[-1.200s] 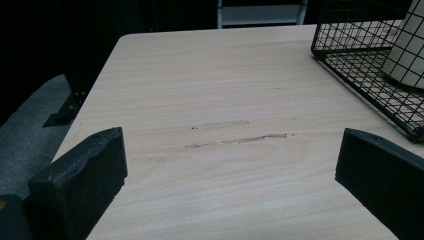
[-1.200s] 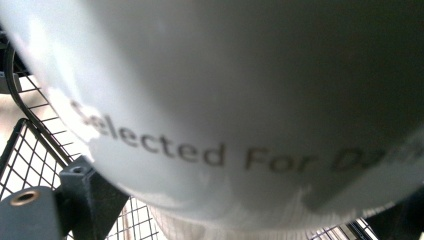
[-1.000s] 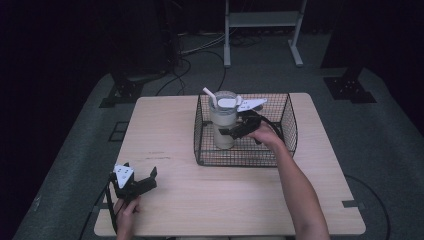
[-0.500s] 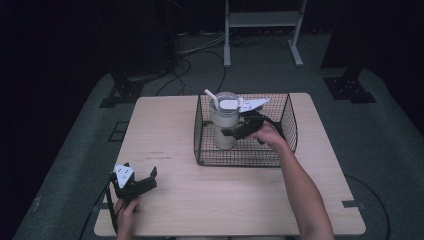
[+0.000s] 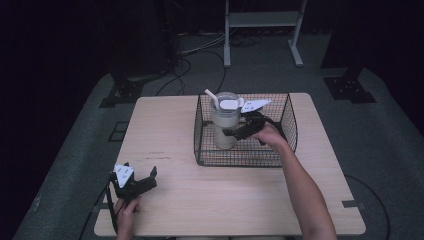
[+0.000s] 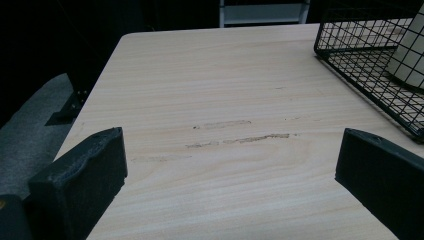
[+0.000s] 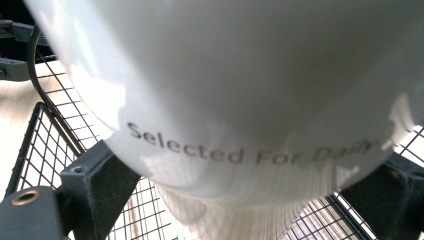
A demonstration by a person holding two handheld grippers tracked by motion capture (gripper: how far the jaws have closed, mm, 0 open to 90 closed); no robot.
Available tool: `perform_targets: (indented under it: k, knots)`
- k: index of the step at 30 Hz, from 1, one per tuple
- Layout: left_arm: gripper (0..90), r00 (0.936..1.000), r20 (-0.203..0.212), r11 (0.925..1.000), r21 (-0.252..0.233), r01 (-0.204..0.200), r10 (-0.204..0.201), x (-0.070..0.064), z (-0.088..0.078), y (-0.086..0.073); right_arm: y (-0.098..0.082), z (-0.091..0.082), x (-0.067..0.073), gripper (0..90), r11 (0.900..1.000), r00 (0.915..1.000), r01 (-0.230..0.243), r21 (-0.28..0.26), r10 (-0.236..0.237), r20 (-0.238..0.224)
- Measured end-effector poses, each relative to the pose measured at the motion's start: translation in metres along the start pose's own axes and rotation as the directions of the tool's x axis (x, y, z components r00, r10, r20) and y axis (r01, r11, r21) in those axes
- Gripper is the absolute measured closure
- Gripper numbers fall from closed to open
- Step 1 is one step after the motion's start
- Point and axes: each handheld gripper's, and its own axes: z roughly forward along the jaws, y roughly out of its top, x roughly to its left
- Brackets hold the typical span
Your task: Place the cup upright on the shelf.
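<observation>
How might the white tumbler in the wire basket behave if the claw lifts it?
The tumbler looks glossy, so probably slippery. Tall with a narrower base, it may tip. The right claw straddles it inside the basket, whose walls could catch it.

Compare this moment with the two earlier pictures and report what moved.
Almost nothing moved. The right gripper stays at the cup inside the basket, one jaw on each side of the cup's body; its hand may have eased very slightly nearer the cup. The cup stands upright as before. The left gripper rests open at the table's near left corner, unchanged.
</observation>
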Motion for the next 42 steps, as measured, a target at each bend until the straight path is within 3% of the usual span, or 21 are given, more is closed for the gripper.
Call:
perform_targets:
  k: [14,25,42]
  knots:
    - [0.0,1.0,0.004,1.0,-0.001,-0.003,0.003,0.0,0.0,0.0,0.005,-0.012,0.003,8.2,1.0,0.9996,0.013,0.007,-0.013,0.025]
    - [0.0,1.0,0.005,1.0,-0.001,-0.006,0.006,-0.001,0.0,0.0,0.009,-0.023,0.006,8.2,1.0,0.9992,-0.002,0.026,0.001,0.04]
    - [0.0,1.0,0.004,1.0,-0.001,-0.007,0.007,-0.001,0.0,0.0,0.018,-0.05,0.012,8.3,1.0,0.9975,-0.021,0.002,0.021,0.067]
